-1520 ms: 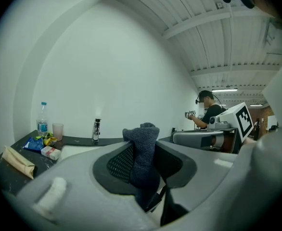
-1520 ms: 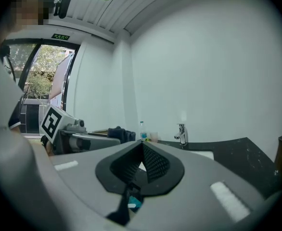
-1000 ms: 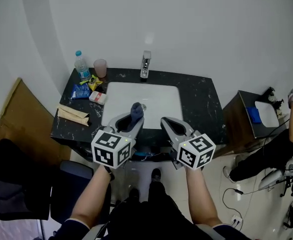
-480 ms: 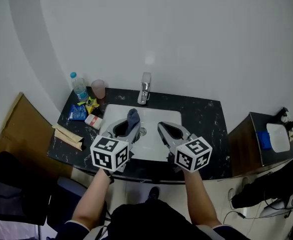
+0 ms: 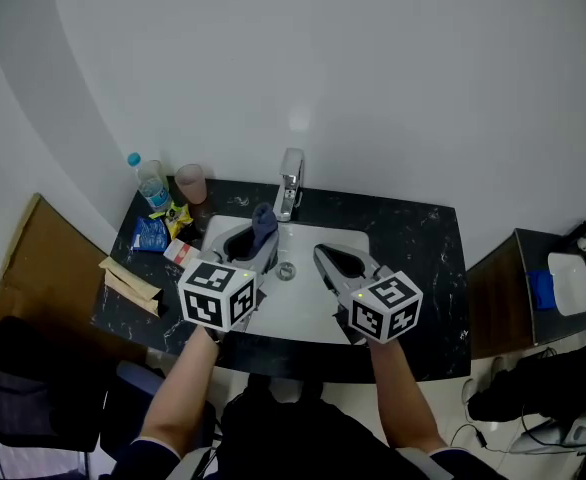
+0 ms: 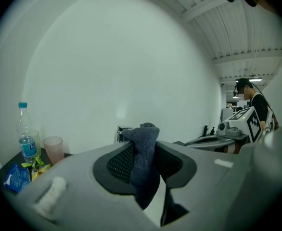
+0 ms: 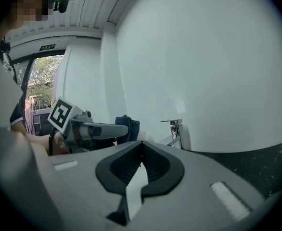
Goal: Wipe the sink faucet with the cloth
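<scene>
Faucet [image 5: 290, 182] on dark, possibly stone counter [image 5: 415, 244], white wall [image 5: 403, 68]

No wording can be read: the print on the water bottle [image 6: 28, 146], on the blue packet [image 6: 15, 179] and on the small green sign [image 7: 47, 47] cannot be made out.

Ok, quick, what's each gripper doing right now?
Left gripper: closed on the dark blue-grey cloth.
Right gripper: closed, empty.
</scene>
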`<state>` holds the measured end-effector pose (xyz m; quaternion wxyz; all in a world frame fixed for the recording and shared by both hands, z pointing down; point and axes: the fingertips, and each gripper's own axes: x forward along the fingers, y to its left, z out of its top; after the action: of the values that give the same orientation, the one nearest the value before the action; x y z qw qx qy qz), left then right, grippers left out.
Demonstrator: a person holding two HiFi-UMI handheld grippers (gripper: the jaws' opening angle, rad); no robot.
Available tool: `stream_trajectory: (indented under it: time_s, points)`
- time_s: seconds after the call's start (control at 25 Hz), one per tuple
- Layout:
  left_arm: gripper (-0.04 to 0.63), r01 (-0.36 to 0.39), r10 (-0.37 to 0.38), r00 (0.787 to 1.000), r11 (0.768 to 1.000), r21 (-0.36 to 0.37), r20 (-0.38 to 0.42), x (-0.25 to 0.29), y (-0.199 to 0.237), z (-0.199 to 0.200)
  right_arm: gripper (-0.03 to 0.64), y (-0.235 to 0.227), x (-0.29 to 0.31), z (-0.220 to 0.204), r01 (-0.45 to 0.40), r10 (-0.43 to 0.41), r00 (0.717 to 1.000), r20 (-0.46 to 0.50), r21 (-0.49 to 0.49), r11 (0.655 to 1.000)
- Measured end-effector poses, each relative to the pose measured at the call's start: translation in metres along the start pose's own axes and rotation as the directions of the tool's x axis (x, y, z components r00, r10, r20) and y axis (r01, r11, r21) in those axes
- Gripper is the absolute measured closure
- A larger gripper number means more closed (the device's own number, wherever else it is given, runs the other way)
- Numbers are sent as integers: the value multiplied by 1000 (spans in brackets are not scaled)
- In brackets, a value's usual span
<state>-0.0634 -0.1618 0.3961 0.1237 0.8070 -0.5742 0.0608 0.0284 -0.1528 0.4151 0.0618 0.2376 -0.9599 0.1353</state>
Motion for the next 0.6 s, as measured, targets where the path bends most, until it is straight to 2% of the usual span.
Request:
stream_trajectory:
  time_s: [0.24,0.44,0.6]
  points:
    - [480,36,-35,999,999,21,-18,23,33,12,614,-13,42,3,58,-61,997,-43,-77,995]
    - [480,85,-83,996,995,51,-37,49,57,18,614,-25,89,-4,98,-118,988,-96,-191,977]
    - [480,127,-125,991,989,80,-38,76,73,30,614,-34,113,-9,114,-141,985,-98,-244,963]
